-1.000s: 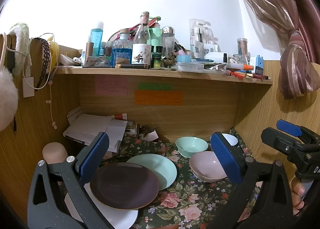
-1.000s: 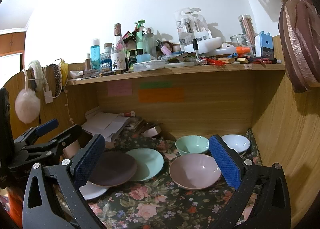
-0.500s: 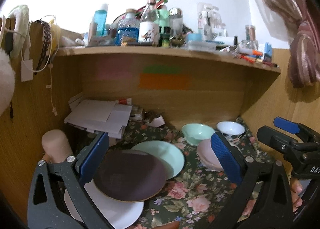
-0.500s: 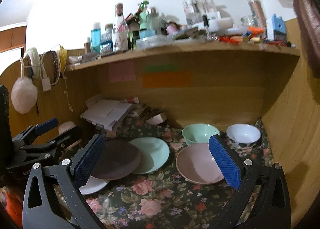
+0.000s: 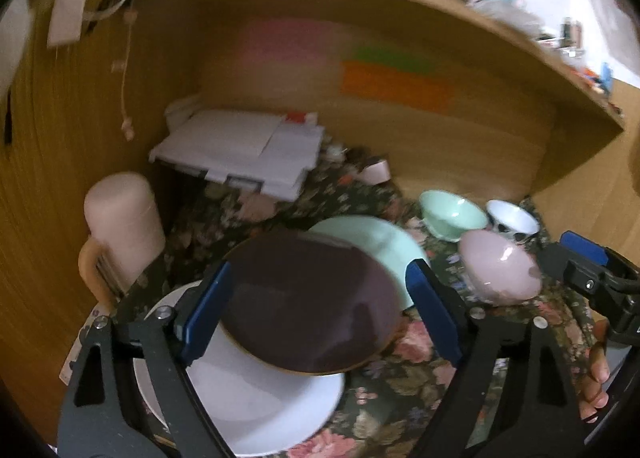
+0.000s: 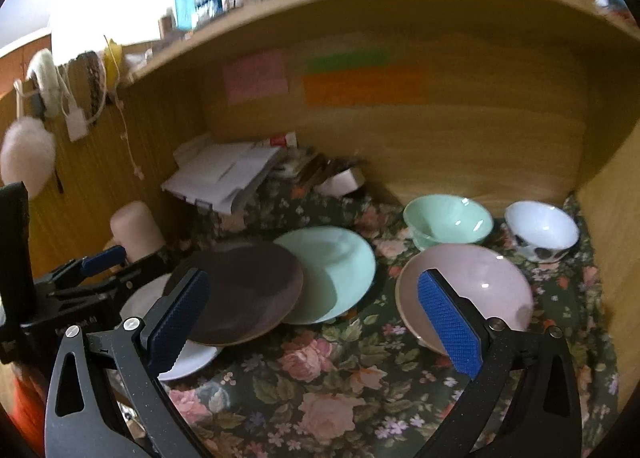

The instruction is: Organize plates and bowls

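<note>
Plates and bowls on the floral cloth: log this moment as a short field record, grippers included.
plates: dark plate overlaps white plate and mint plate
bowls: pink bowl, mint bowl, white patterned bowl
surface: floral cloth
left gripper: jaws closing, dark plate framed between them, no grip visible
right gripper: open, empty

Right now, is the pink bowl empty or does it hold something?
Empty. In the right wrist view the pink bowl shows a bare, glossy inside with only light reflections; it sits upright on the floral cloth.

R gripper (image 6: 316, 318) open over floral cloth (image 6: 320, 378); 3 plates, 3 bowls.
</note>
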`<state>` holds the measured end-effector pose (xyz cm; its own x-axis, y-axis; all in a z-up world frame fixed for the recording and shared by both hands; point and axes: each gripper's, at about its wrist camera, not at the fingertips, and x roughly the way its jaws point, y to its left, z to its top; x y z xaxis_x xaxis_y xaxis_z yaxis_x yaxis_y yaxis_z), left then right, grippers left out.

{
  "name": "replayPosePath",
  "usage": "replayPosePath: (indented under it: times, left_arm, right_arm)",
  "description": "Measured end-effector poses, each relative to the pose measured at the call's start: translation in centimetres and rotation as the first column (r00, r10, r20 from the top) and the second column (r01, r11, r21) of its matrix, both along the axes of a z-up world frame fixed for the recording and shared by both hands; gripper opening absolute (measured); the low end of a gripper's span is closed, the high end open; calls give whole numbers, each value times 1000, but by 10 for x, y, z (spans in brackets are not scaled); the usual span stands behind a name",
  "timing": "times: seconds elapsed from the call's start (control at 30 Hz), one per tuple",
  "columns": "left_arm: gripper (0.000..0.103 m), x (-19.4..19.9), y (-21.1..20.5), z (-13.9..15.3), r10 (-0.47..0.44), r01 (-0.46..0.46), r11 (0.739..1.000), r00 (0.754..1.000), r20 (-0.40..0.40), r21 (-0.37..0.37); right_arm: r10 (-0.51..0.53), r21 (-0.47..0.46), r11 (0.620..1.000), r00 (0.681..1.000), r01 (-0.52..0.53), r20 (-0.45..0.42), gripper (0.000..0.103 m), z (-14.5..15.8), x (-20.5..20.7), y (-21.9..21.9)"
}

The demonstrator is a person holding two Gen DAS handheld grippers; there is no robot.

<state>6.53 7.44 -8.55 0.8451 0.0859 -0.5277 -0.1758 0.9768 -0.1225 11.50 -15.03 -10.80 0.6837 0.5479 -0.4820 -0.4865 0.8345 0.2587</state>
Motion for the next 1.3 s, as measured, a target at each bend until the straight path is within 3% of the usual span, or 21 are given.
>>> replayPosePath:
  times: [0.4,0.63,0.9,1.07,1.13,1.3]
  left_arm:
    - [88,29,58,-44,70,-76,996,988,-141,-37]
    - [85,44,82,-65,57,-75,995,968,-245,-65]
    - [83,54,86,-81,52,-69,996,959,-278,-55]
    - [73,60,86,-84,30,-48,997,957,-287,-56]
    - [62,61,86,-85,22,-43,997,956,-293,-65]
    - [51,64,83,-87,3,-30,996,951,-310,-82]
  right_arm:
    - [90,-54,994,984,-100,-154,99,-40,55,47]
    - [124,-105,982,959,-155,-254,80,-69,83,70]
    - [135,-144,972,947,-183,-291,64,-85,99,84]
    - [144,-134,972,936,-195,-322,47,-88,108,88]
    - [143,-123,973,931,-194,-336,43,-88,112,88]
    - [148,-103,975,920,-197,-362,37,-93,119,89]
